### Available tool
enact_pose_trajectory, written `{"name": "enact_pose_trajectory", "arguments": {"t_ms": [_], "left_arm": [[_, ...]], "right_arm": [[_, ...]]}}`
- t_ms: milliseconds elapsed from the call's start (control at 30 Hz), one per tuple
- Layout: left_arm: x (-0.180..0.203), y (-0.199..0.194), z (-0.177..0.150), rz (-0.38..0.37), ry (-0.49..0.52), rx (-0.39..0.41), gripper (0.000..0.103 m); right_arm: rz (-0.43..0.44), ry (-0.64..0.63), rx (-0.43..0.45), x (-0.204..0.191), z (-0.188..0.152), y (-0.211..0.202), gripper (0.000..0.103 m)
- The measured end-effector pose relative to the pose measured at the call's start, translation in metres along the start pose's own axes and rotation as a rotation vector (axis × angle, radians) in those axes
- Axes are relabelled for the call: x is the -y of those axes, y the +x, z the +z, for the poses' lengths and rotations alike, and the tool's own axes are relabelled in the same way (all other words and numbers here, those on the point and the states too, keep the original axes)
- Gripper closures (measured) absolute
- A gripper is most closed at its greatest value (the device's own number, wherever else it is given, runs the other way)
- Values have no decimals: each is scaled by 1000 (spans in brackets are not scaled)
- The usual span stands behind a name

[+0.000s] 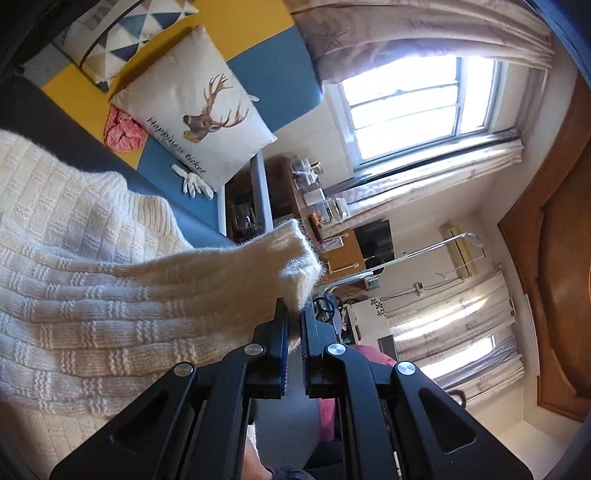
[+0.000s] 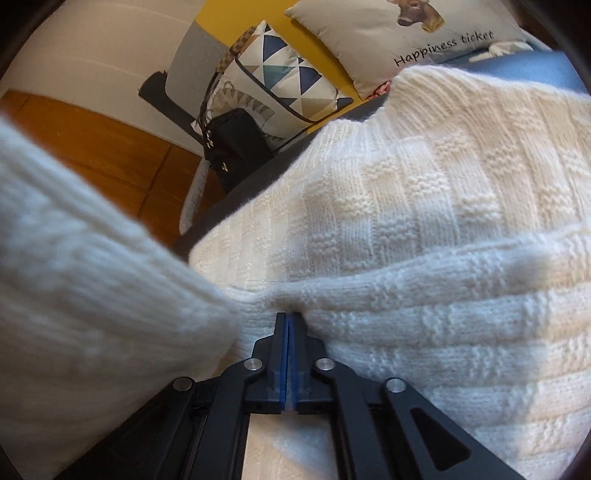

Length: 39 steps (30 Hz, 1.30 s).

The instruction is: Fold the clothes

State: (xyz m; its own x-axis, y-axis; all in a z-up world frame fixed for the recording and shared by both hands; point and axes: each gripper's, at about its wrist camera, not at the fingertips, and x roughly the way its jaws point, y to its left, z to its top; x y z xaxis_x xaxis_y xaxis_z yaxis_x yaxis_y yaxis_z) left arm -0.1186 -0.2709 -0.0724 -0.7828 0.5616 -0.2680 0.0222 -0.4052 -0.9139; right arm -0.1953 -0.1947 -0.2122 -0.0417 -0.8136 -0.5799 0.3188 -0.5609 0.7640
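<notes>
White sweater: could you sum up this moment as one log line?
step: fold in progress | left gripper: shut on sweater cuff, lifted | right gripper: shut on sweater fold | surface: blue sofa | nearby: deer cushion

**A lived-in home, seen from the sofa**

A sofa [image 1: 266,74] with blue and yellow panels carries a deer-print cushion [image 1: 195,122] lettered "Happiness ticket" and a second cushion [image 2: 291,81] patterned in triangles. Daylight pours through a window [image 1: 421,107] hung with pale curtains [image 1: 424,33]. Beside the sofa, a wooden cabinet [image 1: 280,192] holds jars and small appliances, and a wooden door [image 1: 557,295] closes off the room. A black handbag [image 2: 238,142] leans at the sofa's end above a wooden floor [image 2: 103,155]. Soft furnishings, clutter and personal items mark this as a private living room.
</notes>
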Motion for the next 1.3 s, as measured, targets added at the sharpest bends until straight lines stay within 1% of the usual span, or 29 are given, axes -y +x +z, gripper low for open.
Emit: {"name": "enact_pose_trajectory", "arguments": {"t_ms": [100,233,300,433,467,500,567,600,633,700,800,900,1000,1067,1100,1133,1167,1233,1300], "left_arm": [[-8,4,3,16,-31,-1,98],[-21,12,3,40,-67,-14,97],[-28,18,2,61,-85,-22,97],[-44,38,-4,126,-104,-90,97],[-46,42,-5,150,-105,-105,95],[-48,46,-6,173,-108,-120,94],[-52,55,-8,194,-115,-158,87],[-54,57,-9,223,-123,-169,77],[-55,58,-10,245,-135,-173,72],[-55,56,-10,235,-138,-174,69],[-48,44,-8,249,-110,-160,69],[-45,33,-5,271,-88,-165,62],[-47,11,-4,242,-96,-156,61],[-51,-10,-9,246,-102,-134,61],[-53,-23,-13,247,-106,-119,61],[-58,-39,-17,244,-120,-90,61],[-63,-56,-22,241,-137,-62,61],[-76,-88,-31,230,-186,-4,61],[-89,-118,-42,244,-227,65,61]], "right_arm": [[3,30,22,5,1,-12,97],[-24,57,56,14,0,-33,91],[-39,86,76,22,-2,-45,90],[-68,137,108,38,-8,-71,90],[-75,148,120,41,-10,-79,90],[-84,165,130,45,-11,-86,87],[-97,194,145,52,-16,-98,86],[-101,207,153,56,-19,-104,86],[-103,222,160,59,-22,-109,86],[-97,256,170,64,-27,-117,86],[-74,291,183,72,-29,-123,86],[-58,313,188,74,-28,-124,82],[-40,351,186,77,-32,-127,82],[-4,394,198,82,-33,-127,82],[20,428,211,85,-34,-128,82],[50,456,230,88,-36,-130,79],[87,479,255,91,-38,-134,77],[150,522,294,98,-45,-138,77],[214,560,319,104,-52,-141,75]]}}
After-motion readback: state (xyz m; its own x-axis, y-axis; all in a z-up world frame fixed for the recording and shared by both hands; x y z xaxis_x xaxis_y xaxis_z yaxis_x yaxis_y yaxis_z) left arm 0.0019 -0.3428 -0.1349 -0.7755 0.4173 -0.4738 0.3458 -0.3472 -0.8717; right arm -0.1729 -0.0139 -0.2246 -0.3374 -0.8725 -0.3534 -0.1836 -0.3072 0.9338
